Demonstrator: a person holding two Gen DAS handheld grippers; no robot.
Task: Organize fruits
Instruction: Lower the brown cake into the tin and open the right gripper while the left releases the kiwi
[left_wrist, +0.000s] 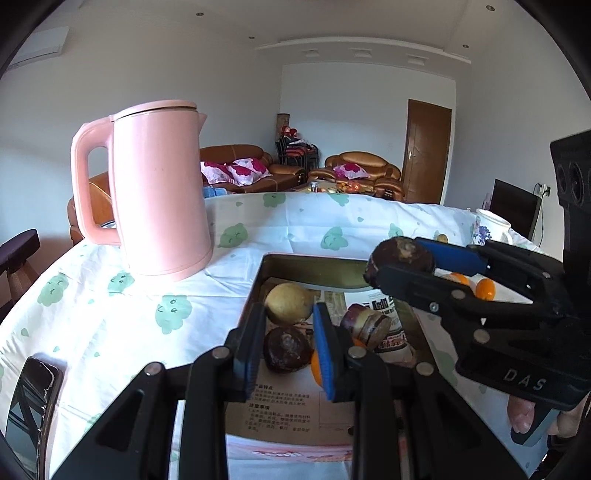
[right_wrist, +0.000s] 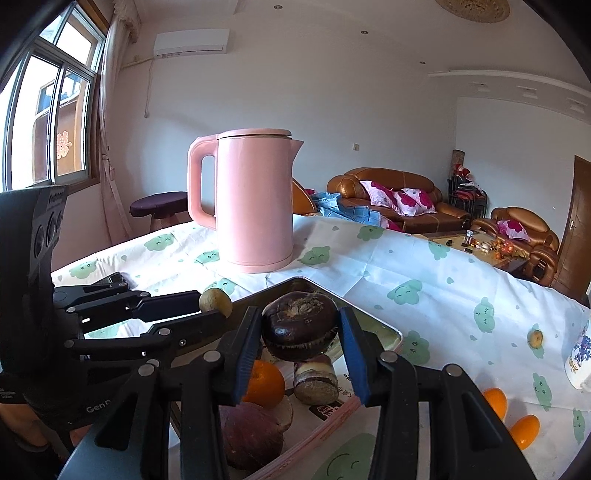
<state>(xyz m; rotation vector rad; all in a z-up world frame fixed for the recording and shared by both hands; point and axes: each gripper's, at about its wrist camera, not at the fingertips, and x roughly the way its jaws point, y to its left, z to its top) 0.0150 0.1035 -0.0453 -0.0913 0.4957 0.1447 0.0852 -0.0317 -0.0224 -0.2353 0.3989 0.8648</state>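
A metal box (left_wrist: 306, 258) lined with printed paper sits on the table and holds a yellowish fruit (left_wrist: 290, 302), a dark round fruit (left_wrist: 286, 349), a purple-brown cut piece (left_wrist: 365, 325) and an orange (right_wrist: 264, 384). My right gripper (right_wrist: 299, 321) is shut on another dark brown round fruit (right_wrist: 299, 330) and holds it above the box (right_wrist: 369, 314). In the left wrist view that gripper (left_wrist: 406, 271) and its fruit (left_wrist: 400, 258) hang over the box's far right corner. My left gripper (left_wrist: 287, 317) hovers over the box's near side, shut, with nothing between its blue pads (left_wrist: 325, 350).
A tall pink kettle (left_wrist: 162, 188) stands on the cloud-print cloth behind the box at the left. A patterned mug (left_wrist: 489, 227) and two loose oranges (right_wrist: 524, 430) lie to the right. A dark phone (left_wrist: 33, 402) rests near the table's left edge.
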